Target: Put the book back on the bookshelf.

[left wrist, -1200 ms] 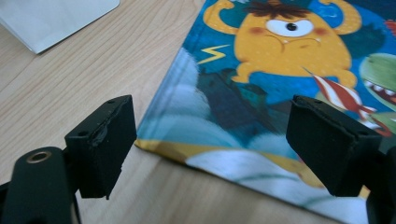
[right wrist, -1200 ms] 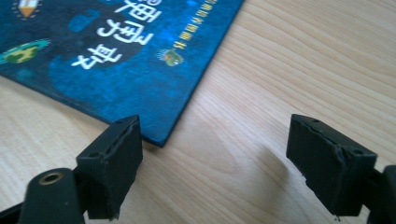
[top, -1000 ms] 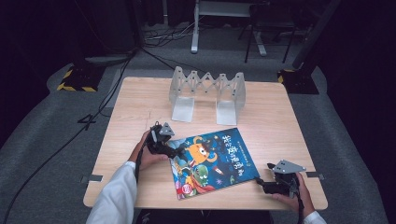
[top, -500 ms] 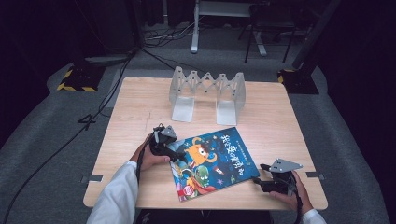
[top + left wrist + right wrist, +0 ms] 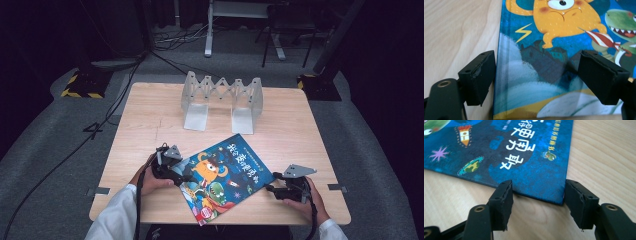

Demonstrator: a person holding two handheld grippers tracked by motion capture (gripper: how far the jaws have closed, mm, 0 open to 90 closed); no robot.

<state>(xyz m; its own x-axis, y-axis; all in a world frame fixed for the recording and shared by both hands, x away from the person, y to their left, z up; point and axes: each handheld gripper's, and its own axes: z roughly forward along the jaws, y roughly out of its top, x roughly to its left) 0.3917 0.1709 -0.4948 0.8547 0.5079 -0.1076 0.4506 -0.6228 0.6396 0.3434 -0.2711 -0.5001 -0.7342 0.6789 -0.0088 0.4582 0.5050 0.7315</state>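
Picture book (image 5: 227,177) lay flat and skewed near front edge of surface (image 5: 300,130), between both tools.

Judged thin, stiff-covered, light, glossy and likely slippery; best taken at spine edge and far corner, not on the flat face. Left tool (image 5: 536,75) stood wide, straddling the spine edge, pads not pressing. Right tool (image 5: 539,202) had just been closing around the cover's corner, pads beside it, no firm grip seen. Grey folding rack (image 5: 222,102) stood well apart toward back edge.
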